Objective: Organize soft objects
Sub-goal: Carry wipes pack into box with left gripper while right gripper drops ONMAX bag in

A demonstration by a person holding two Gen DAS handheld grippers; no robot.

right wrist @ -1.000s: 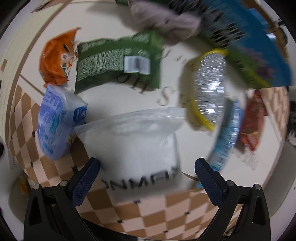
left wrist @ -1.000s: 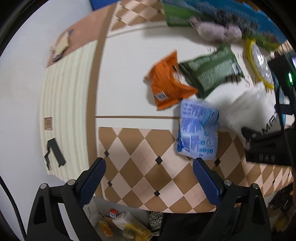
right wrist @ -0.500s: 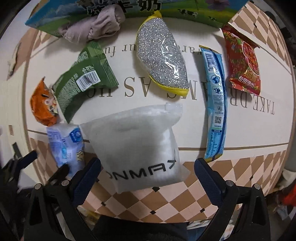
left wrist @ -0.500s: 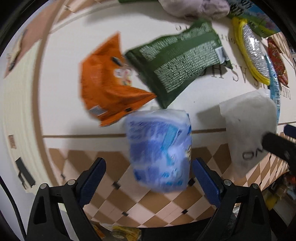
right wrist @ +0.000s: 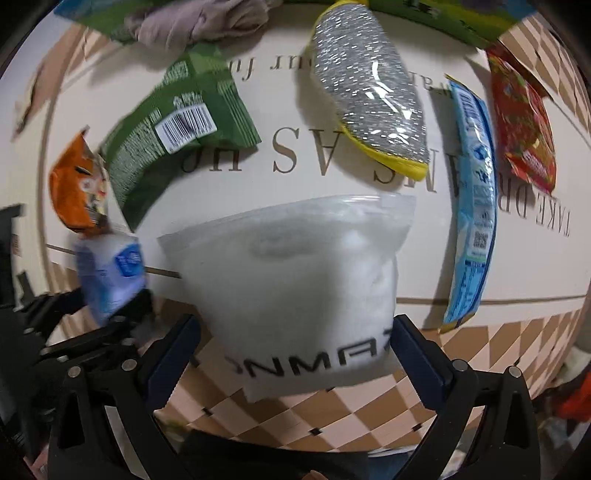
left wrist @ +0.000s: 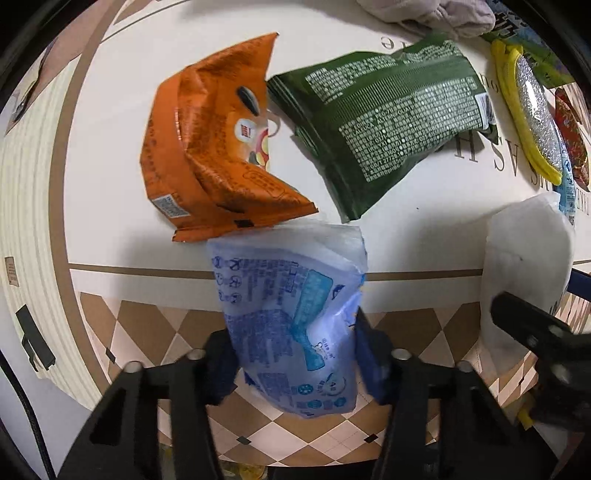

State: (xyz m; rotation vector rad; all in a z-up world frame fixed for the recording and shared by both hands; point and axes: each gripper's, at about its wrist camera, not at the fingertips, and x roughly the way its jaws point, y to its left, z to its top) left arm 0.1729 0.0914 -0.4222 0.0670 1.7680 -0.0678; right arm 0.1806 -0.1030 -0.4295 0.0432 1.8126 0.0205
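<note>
My left gripper (left wrist: 295,350) is shut on a blue-printed soft pack (left wrist: 291,314), its jaws pressing both sides. The pack also shows in the right wrist view (right wrist: 110,273). My right gripper (right wrist: 295,350) is shut on a white padded bag (right wrist: 295,291) with black lettering, which shows at the right edge of the left wrist view (left wrist: 524,266). Beyond lie an orange snack bag (left wrist: 218,147) and a green pouch (left wrist: 388,122), also in the right wrist view (right wrist: 173,129).
On the cream mat (right wrist: 295,173) with lettering lie a silver-and-yellow sponge pack (right wrist: 373,92), a long blue packet (right wrist: 472,192), a red snack bag (right wrist: 524,118) and a grey cloth bundle (right wrist: 199,18). A checkered border (right wrist: 443,387) runs along the near edge.
Both grippers have moved forward and closed: the left onto the blue-printed pack, the right onto the white padded bag. Both were open half a second ago.
</note>
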